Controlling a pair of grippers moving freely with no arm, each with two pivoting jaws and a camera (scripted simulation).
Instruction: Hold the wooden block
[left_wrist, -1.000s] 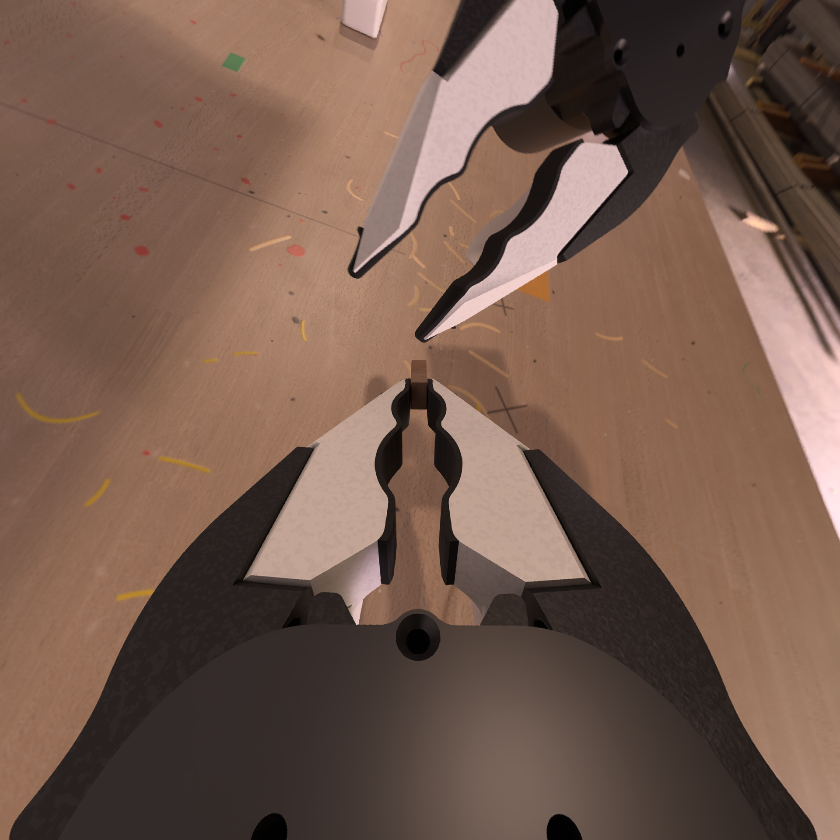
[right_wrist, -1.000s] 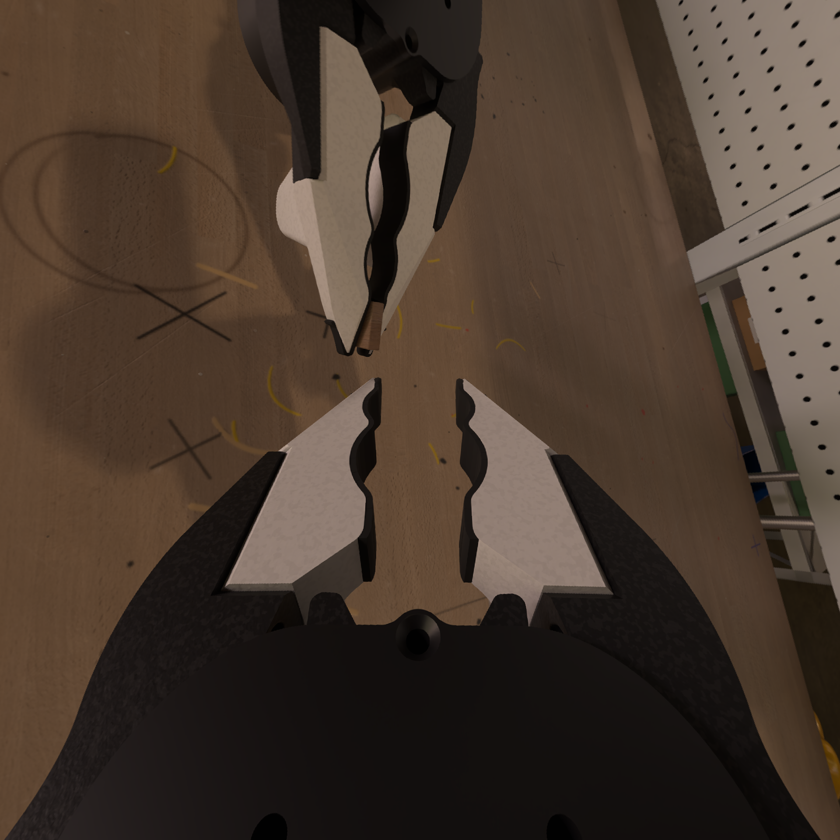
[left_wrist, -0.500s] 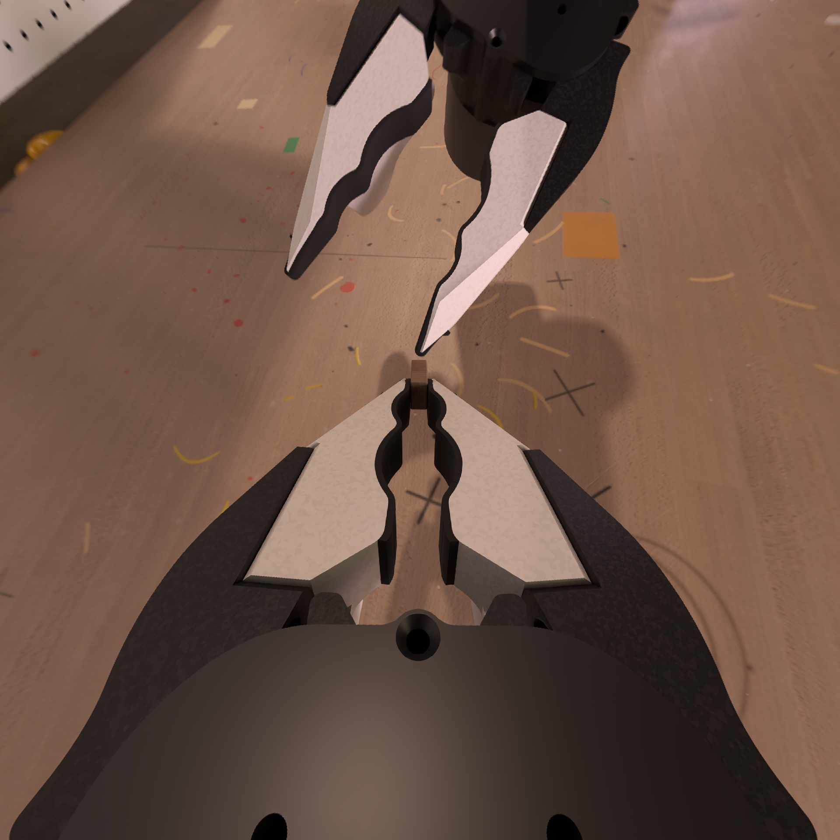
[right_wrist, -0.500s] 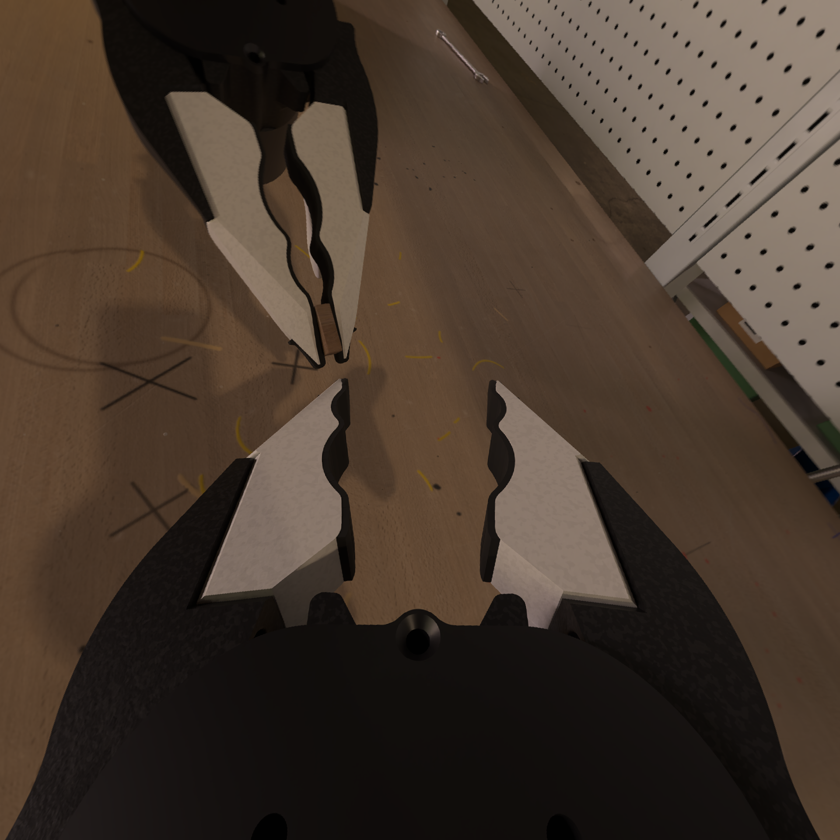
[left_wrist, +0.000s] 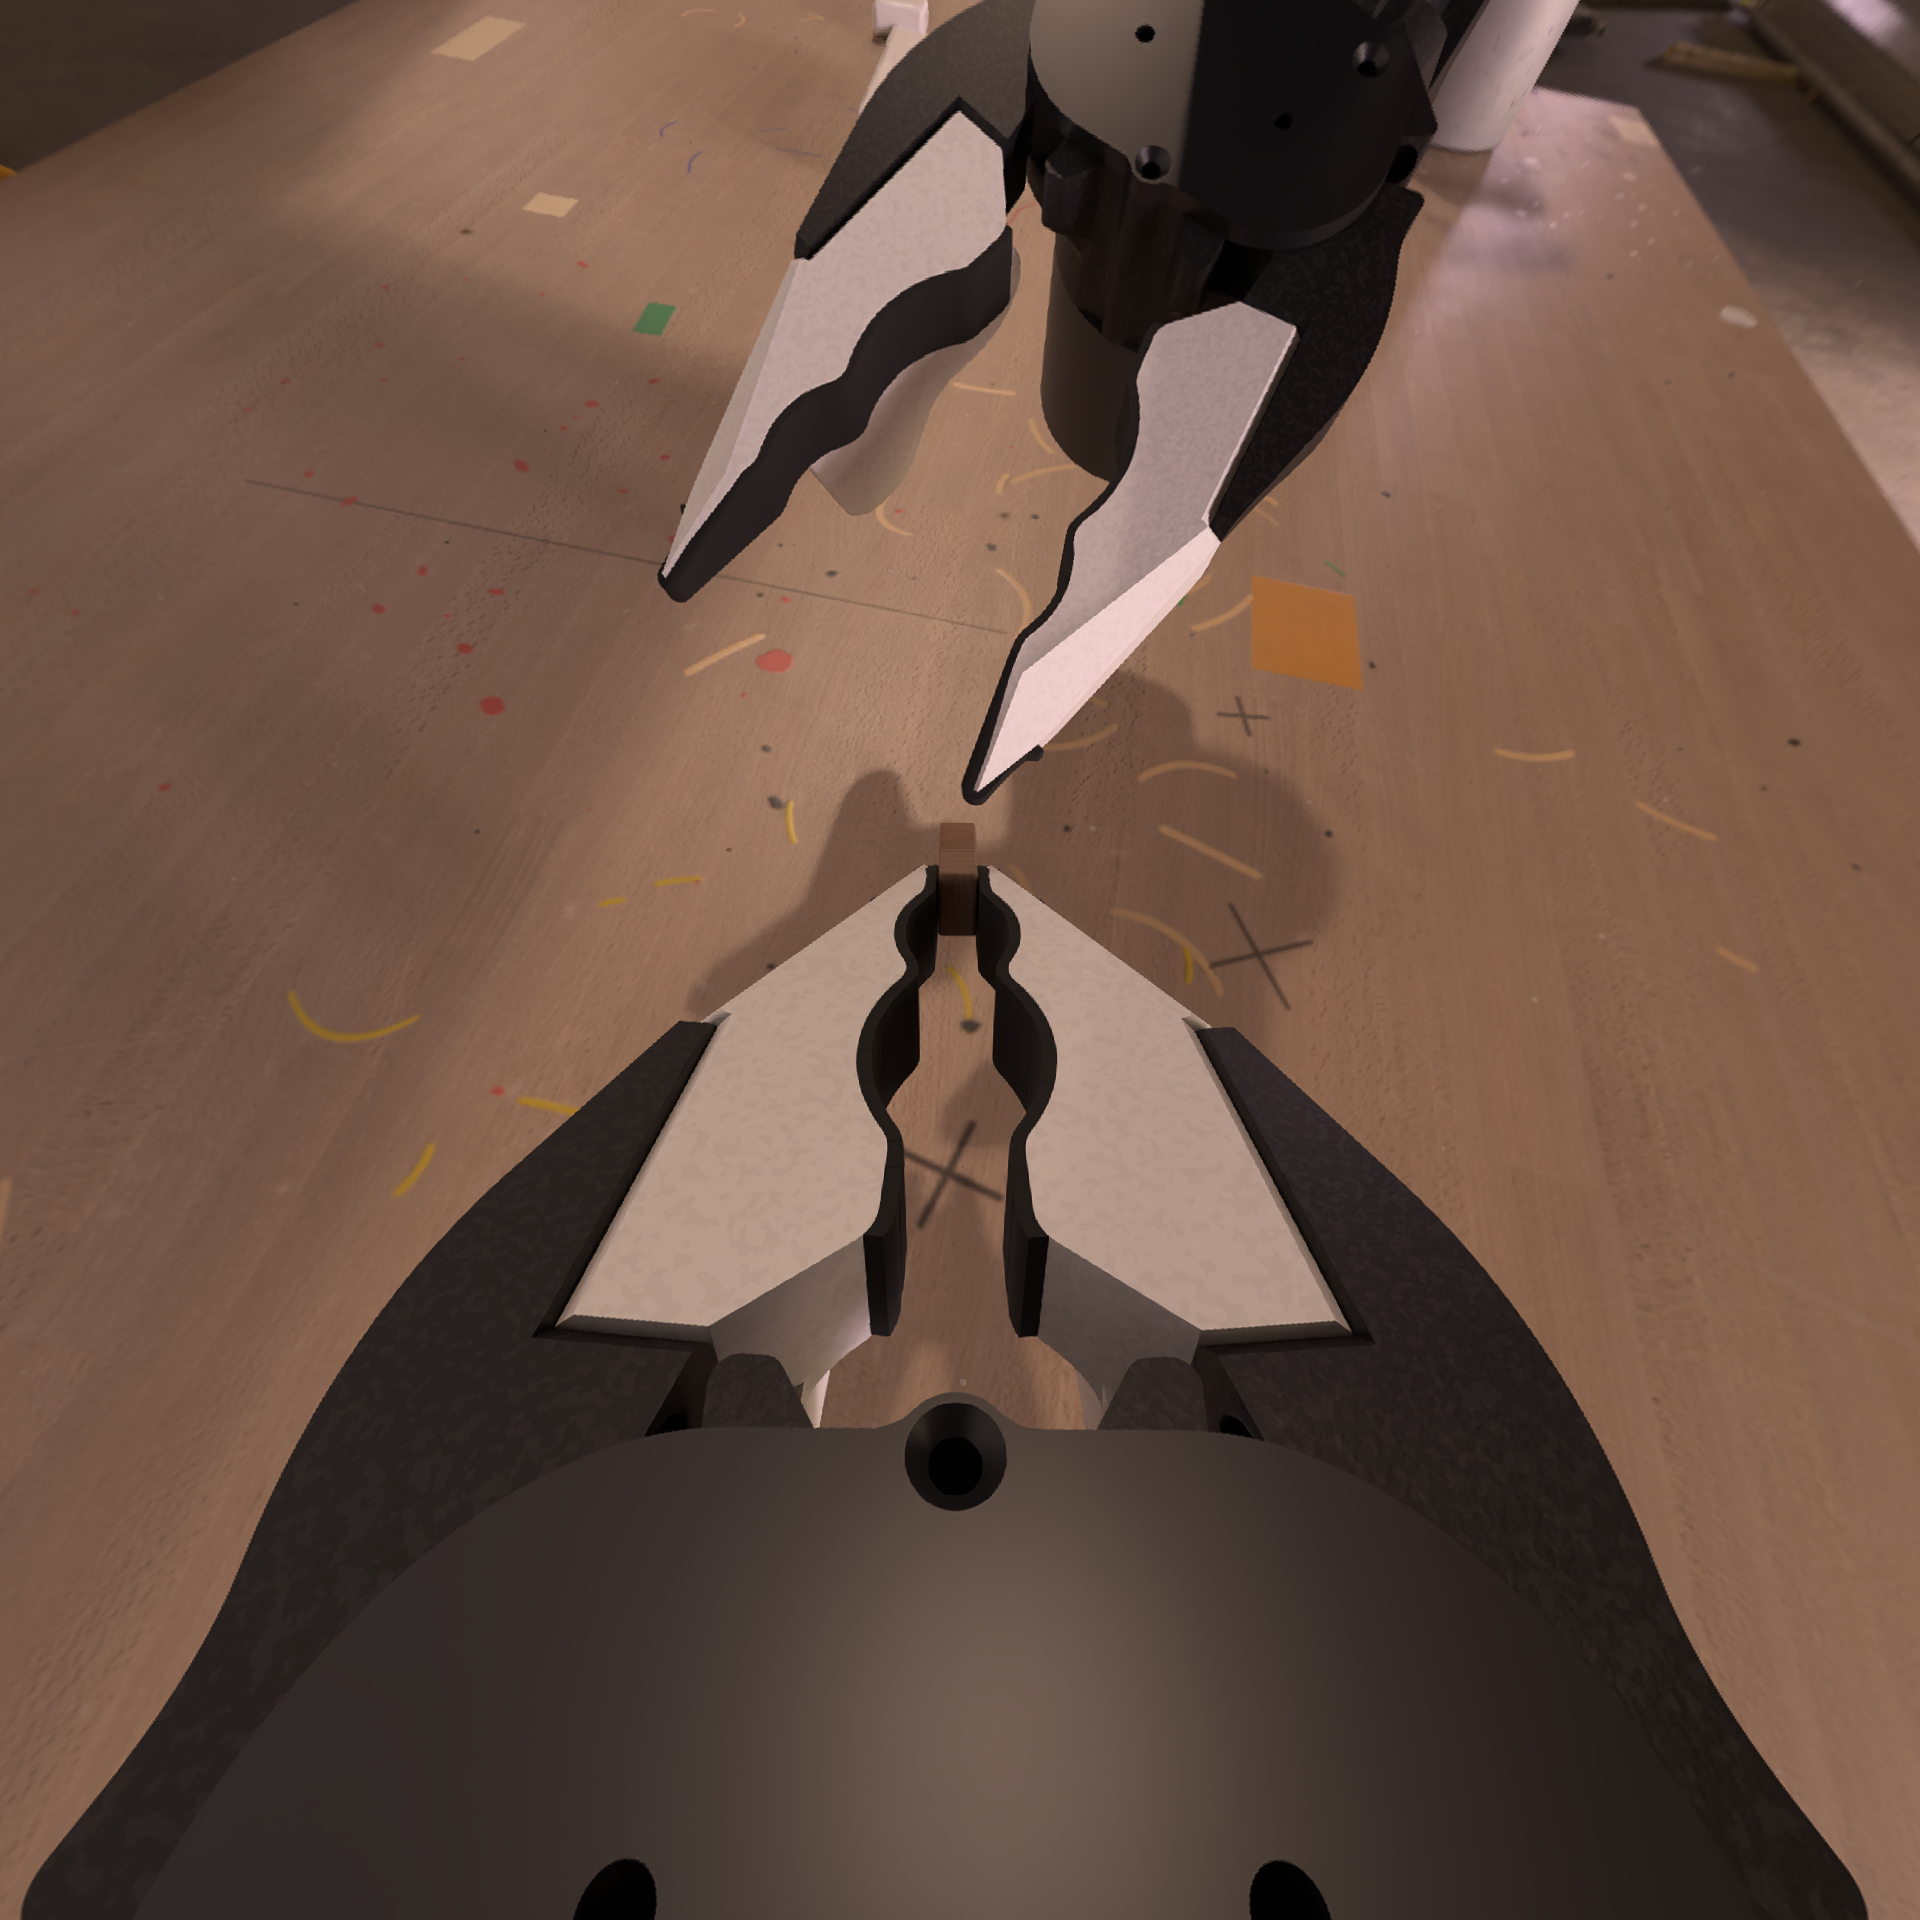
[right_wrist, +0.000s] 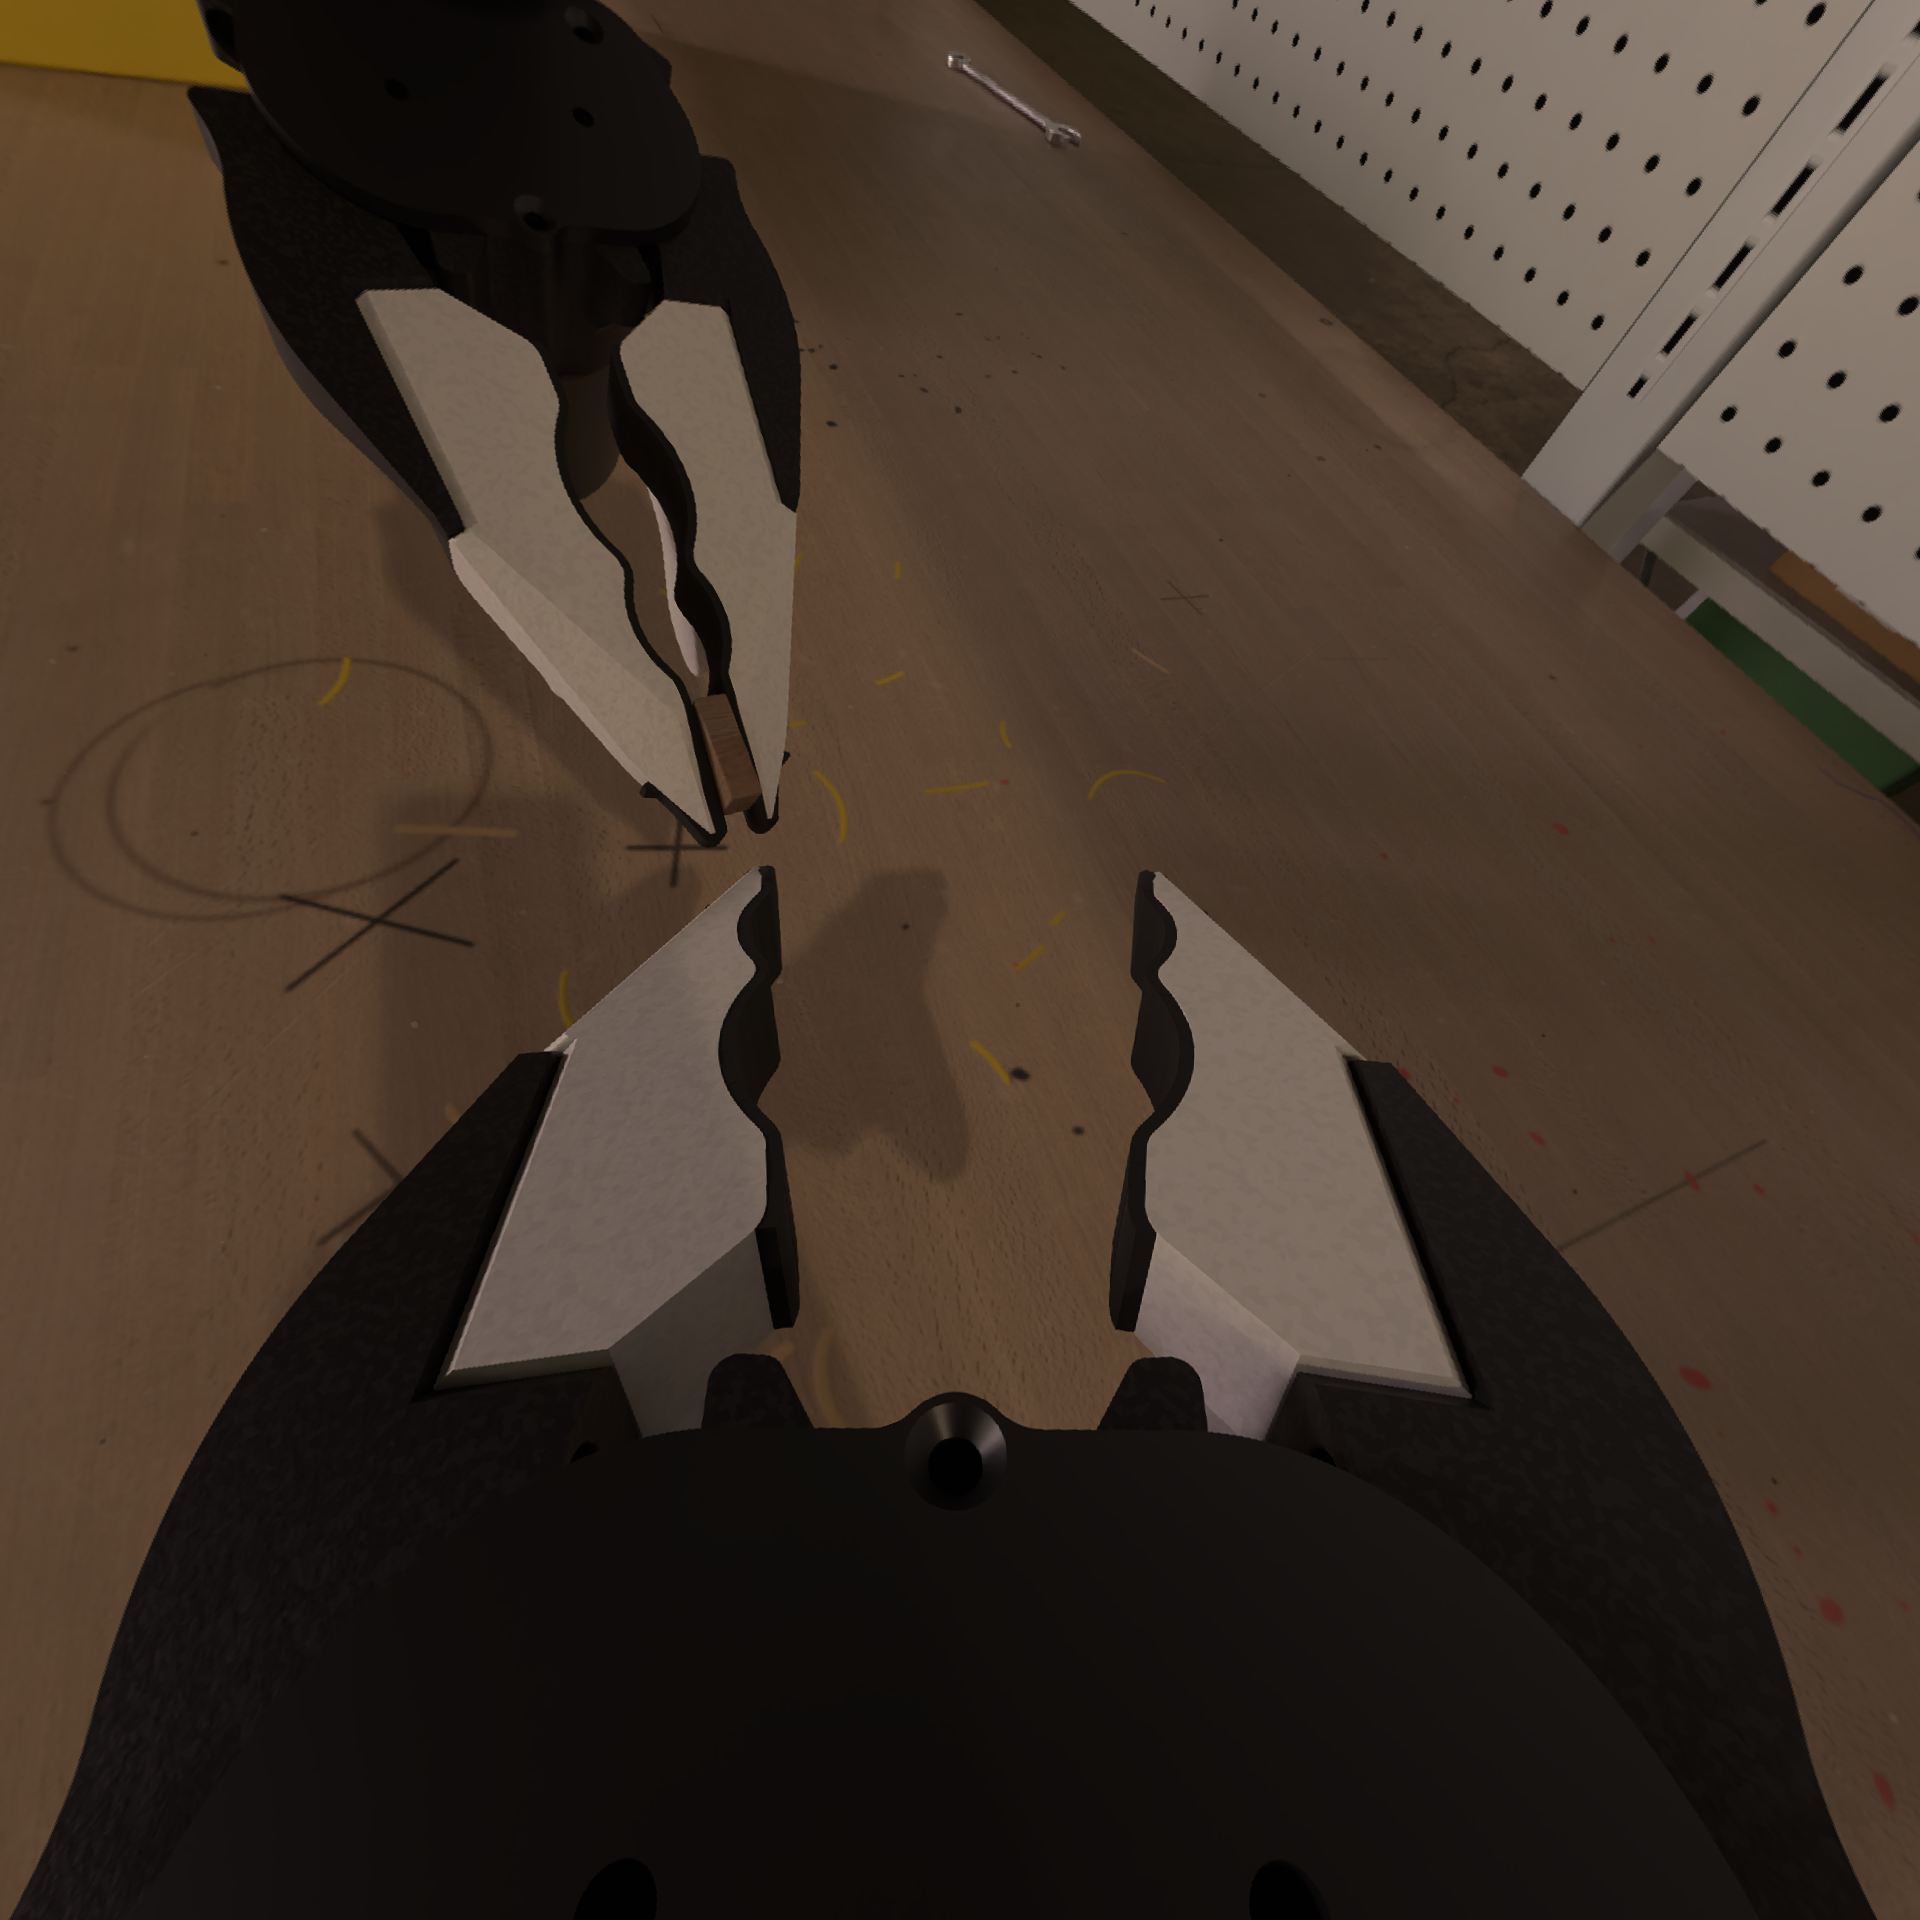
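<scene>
A small brown wooden block (left_wrist: 956, 883) sits pinched between the fingertips of my left gripper (left_wrist: 957, 875), which is shut on it and holds it above the wooden bench. The block's far end sticks out past the tips. In the right wrist view the block (right_wrist: 730, 755) shows between the left gripper's tips (right_wrist: 735, 826). My right gripper (right_wrist: 954, 883) is open wide and empty, facing the left one tip to tip. In the left wrist view the right gripper (left_wrist: 826, 691) hangs just beyond the block, with one fingertip (left_wrist: 982, 784) close above it, apart from it.
The wooden bench (left_wrist: 312, 727) carries pencil crosses, paint specks, yellow shavings, an orange patch (left_wrist: 1305, 632) and a green patch (left_wrist: 655, 318). A pencilled circle (right_wrist: 270, 774) lies left. A wrench (right_wrist: 1013, 99) lies far off near a white pegboard wall (right_wrist: 1558, 208).
My right gripper's jaws have opened wider. Both views have swung over the bench while the left gripper kept its hold on the block.
</scene>
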